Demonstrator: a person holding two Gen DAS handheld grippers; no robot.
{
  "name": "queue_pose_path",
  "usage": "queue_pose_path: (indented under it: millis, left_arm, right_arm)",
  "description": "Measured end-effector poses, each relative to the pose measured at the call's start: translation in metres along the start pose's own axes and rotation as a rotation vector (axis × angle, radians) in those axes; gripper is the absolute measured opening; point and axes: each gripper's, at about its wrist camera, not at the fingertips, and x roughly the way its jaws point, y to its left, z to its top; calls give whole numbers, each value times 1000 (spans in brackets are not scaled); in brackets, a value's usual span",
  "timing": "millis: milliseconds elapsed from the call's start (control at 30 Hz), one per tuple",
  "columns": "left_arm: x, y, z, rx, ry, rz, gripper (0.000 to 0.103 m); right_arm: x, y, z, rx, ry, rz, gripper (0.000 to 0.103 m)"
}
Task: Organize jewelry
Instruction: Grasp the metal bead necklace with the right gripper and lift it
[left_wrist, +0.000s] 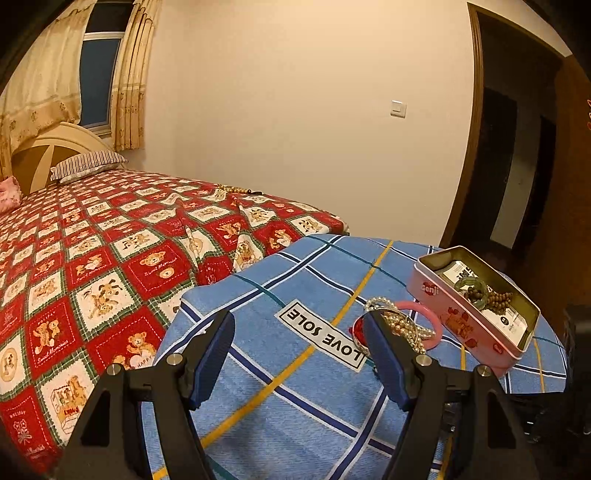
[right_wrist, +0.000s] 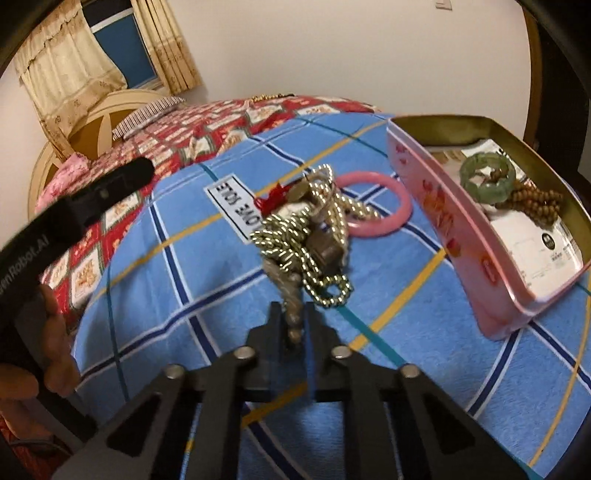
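Right gripper jaws pinched shut on pearl strands over the blue desk. Left gripper gaping, empty. Better lift slow, keep loops untangled from pink bangle, then drop into pink tin alongside.

From my right wrist view the pearl strands are smeared by motion blur, so I can't tell where they end or what the brownish lump among them is. My left gripper's right finger hides part of the pile, and the beads far off on the bed are too small to identify.
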Motion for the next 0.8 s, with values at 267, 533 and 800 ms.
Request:
queue_pose_path:
  millis: [267, 533, 800]
  left_arm:
    - [4, -2, -2, 11, 30, -30, 72]
    - [28, -39, -10, 176, 211, -172, 72]
    - [71, -82, -20, 262, 424, -307, 72]
  right_arm:
    - [-46, -11, -13, 24, -161, 40, 12]
    - [-96, -37, -20, 104, -406, -48, 12]
    - [-99, -55, -14, 160, -458, -147, 12]
